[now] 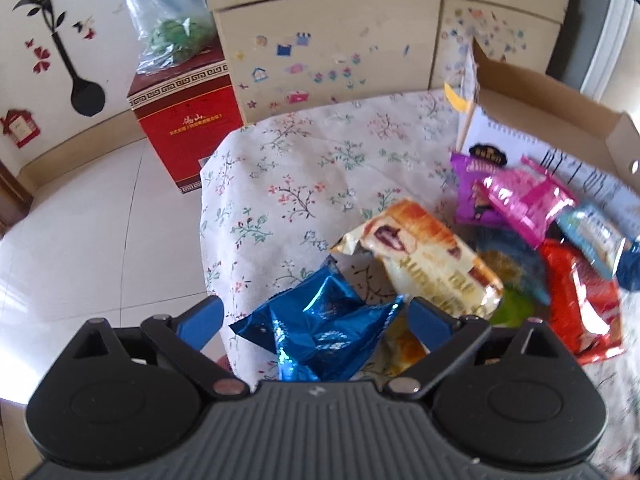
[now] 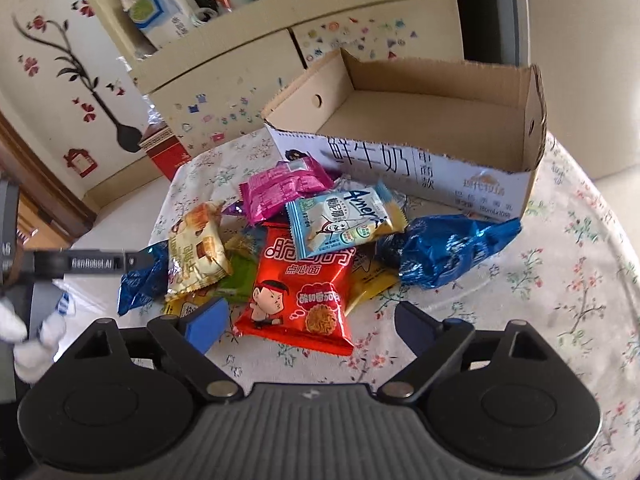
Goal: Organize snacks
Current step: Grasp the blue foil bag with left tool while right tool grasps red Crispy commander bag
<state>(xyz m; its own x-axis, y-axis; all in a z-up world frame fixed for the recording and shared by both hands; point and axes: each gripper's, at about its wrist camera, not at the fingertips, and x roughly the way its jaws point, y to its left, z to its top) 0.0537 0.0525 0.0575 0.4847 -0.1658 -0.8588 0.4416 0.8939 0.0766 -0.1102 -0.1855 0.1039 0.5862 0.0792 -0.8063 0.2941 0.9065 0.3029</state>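
A heap of snack packets lies on the floral tablecloth [image 2: 540, 280] in front of an open cardboard box [image 2: 440, 168]. My left gripper [image 1: 316, 320] is open, with a blue foil packet [image 1: 320, 332] between its fingers at the table's left edge; the pads stand apart from it. A cream bread packet [image 1: 424, 256] lies just beyond. My right gripper [image 2: 314, 326] is open over the near end of a red noodle packet [image 2: 300, 292], without pressing it. A light blue packet [image 2: 340, 216], a pink one [image 2: 280, 192] and a second blue foil packet [image 2: 448, 248] lie behind.
The box [image 1: 560, 92] has nothing inside that shows. A red carton [image 1: 180, 132] with a plastic bag [image 1: 172, 28] on it stands on the tiled floor beside a stickered cabinet [image 1: 340, 52]. A white-gloved hand [image 2: 24, 340] holds the left gripper.
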